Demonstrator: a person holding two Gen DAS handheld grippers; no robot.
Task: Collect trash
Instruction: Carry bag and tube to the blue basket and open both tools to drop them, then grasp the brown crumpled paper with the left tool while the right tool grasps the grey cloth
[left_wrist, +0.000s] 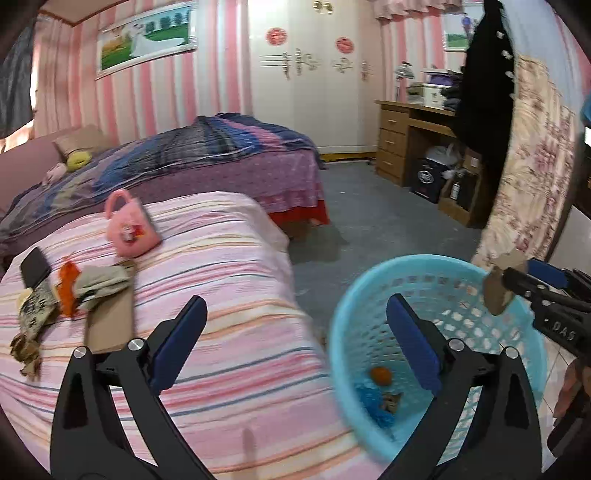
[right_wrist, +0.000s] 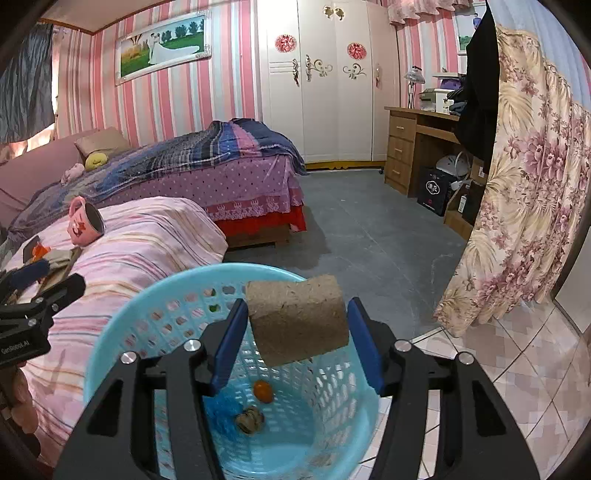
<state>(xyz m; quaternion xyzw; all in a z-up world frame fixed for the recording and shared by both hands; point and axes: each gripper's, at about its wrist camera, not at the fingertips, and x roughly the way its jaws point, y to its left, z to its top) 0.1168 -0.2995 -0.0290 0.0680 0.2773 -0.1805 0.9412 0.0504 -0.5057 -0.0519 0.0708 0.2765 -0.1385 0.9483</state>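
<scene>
Cardboard tube (right_wrist: 297, 320) tilted, axis crosswise, over basket (right_wrist: 110, 332), right tool (right_wrist: 297, 341) pinching it, left tool (left_wrist: 295, 343) spread.

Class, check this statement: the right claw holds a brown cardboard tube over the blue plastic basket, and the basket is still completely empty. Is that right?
One detail is wrong: the blue plastic basket is not empty. The right wrist view shows a small orange round item, a crumpled brown scrap and blue shreds on its bottom. The rest stands: the right claw holds the brown cardboard tube over it.
</scene>
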